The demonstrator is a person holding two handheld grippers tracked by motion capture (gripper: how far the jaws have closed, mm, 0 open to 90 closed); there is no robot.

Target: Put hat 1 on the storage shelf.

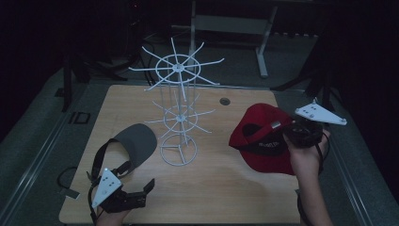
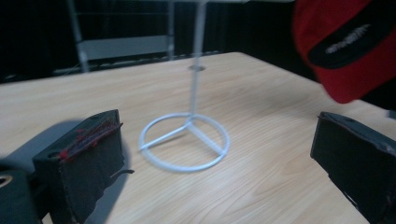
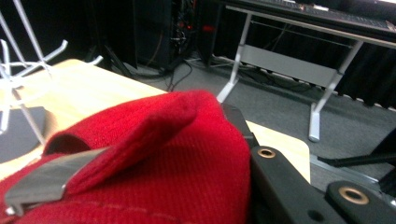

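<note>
Work in hand: the red cap (image 1: 266,139) is held up off the desk (image 1: 221,188), probably so it can go onto an arm of the white wire rack (image 1: 179,108).
Right tool (image 1: 294,132): clamped on the red cap at its back edge, near the strap with its metal clasp (image 3: 39,179); the fabric bunches between the jaws in the right gripper view, and the cap hangs open side toward the rack.
Why that grip: holding it by the back probably leaves the crown free to slip over a prong.
Left tool (image 1: 136,188): jaws wide with nothing between them, low at the near left of the desk; its own view looks past both jaws at the rack's ring base (image 2: 184,144).
Grey cap (image 1: 136,143): lies on the desk just beyond the left tool, left of the rack base, apart from it; likely the next to be hung.
Rack: stands upright mid-desk, two tiers of spokes, all bare.
Next move calls for: carrying the red cap toward a spoke on its side without knocking the light stand over.
</note>
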